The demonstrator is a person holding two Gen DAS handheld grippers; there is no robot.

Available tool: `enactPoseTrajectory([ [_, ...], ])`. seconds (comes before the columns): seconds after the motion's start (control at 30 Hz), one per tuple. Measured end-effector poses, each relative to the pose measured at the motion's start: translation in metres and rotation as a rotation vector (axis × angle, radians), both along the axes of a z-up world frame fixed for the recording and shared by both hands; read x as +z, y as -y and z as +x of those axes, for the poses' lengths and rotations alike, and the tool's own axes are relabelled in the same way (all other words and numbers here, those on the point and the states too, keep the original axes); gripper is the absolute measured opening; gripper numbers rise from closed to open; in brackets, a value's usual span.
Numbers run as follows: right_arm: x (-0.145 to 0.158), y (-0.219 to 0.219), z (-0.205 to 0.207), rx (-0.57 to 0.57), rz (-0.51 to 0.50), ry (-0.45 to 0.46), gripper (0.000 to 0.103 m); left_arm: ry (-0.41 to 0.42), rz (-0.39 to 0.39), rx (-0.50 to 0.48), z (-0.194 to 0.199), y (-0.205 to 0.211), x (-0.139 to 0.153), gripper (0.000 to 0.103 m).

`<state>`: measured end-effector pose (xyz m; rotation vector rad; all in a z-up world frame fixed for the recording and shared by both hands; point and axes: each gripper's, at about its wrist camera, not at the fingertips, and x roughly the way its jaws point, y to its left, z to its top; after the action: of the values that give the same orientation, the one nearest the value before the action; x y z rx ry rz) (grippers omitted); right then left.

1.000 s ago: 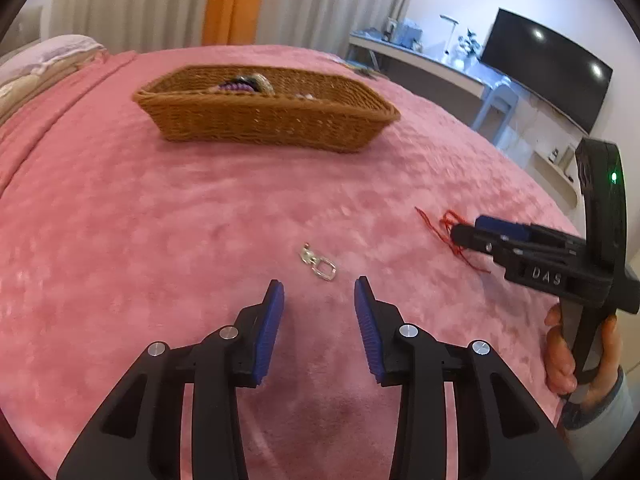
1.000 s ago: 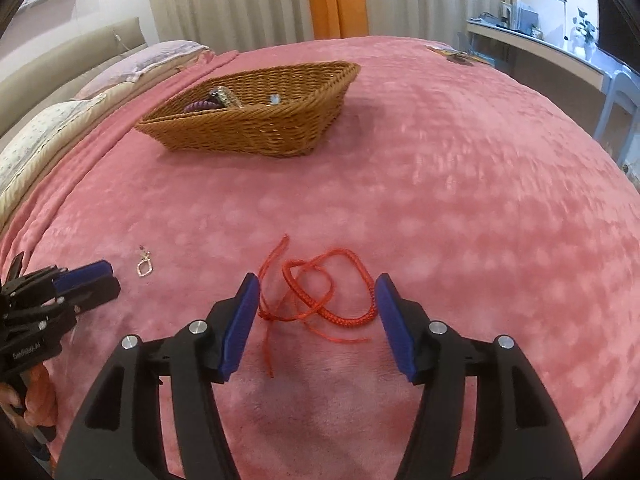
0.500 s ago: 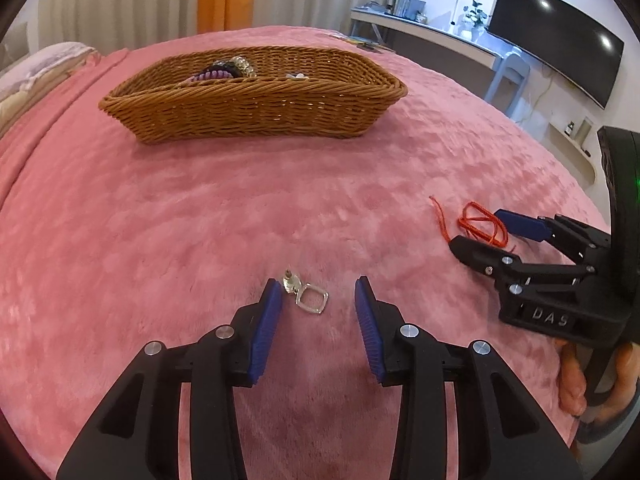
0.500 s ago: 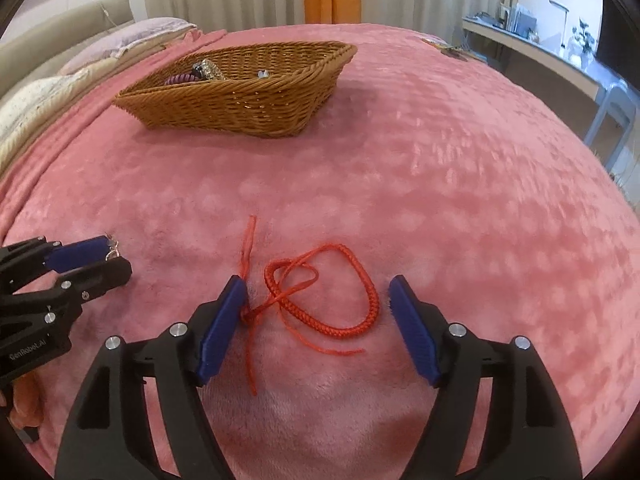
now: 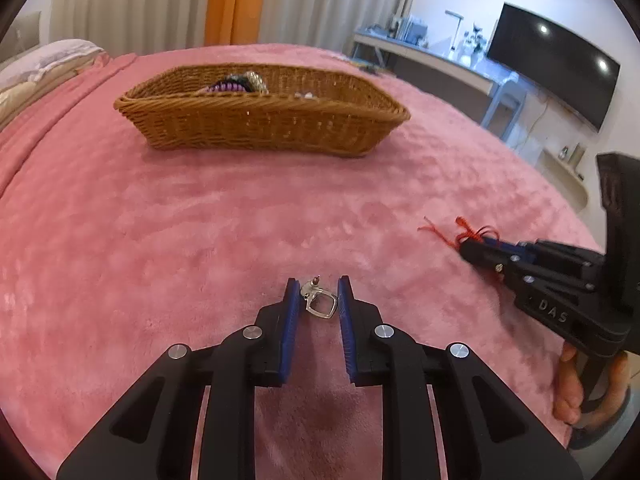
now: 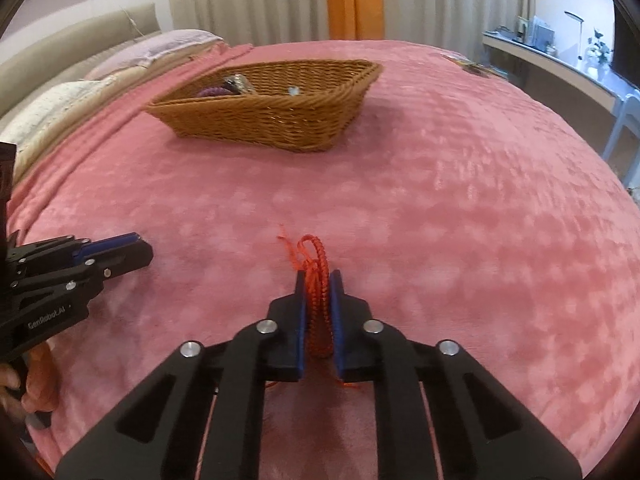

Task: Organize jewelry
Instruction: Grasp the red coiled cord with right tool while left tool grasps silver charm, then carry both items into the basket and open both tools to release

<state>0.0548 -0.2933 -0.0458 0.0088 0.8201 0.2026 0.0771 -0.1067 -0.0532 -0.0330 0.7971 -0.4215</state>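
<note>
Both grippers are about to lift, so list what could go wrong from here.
1. The silver pendant sits between the left gripper pads, touching only at its edges; it might slip when lifted.
2. The red cord bracelet is bunched in the right gripper, with loose ends trailing on the pink blanket; they may snag before reaching the wicker basket.
</note>
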Motion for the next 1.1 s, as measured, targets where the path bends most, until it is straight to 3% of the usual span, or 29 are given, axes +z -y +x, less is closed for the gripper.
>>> enactPoseTrajectory([
  [0.37, 0.027, -0.002, -0.017, 0.015, 0.014, 0.091, 0.007, 0.092, -0.07, 0.022, -0.014, -0.012, 0.018, 0.018],
  [0.6, 0.082, -0.023, -0.009, 0.09, 0.01, 0.159, 0.007, 0.205, -0.099, 0.031, -0.015, -0.018, 0.069, 0.018],
  [0.77, 0.121, -0.045, 0.031, 0.124, -0.007, 0.221, 0.007, 0.293, -0.087, 0.029, 0.012, -0.021, 0.112, 0.018],
  [0.87, 0.126, -0.054, 0.062, 0.124, -0.009, 0.229, 0.007, 0.326, -0.079, 0.045, 0.042, -0.024, 0.128, 0.018],
  [1.1, 0.115, -0.06, 0.147, 0.091, 0.038, 0.165, 0.007, 0.312, -0.079, 0.087, 0.114, -0.036, 0.129, 0.018],
])
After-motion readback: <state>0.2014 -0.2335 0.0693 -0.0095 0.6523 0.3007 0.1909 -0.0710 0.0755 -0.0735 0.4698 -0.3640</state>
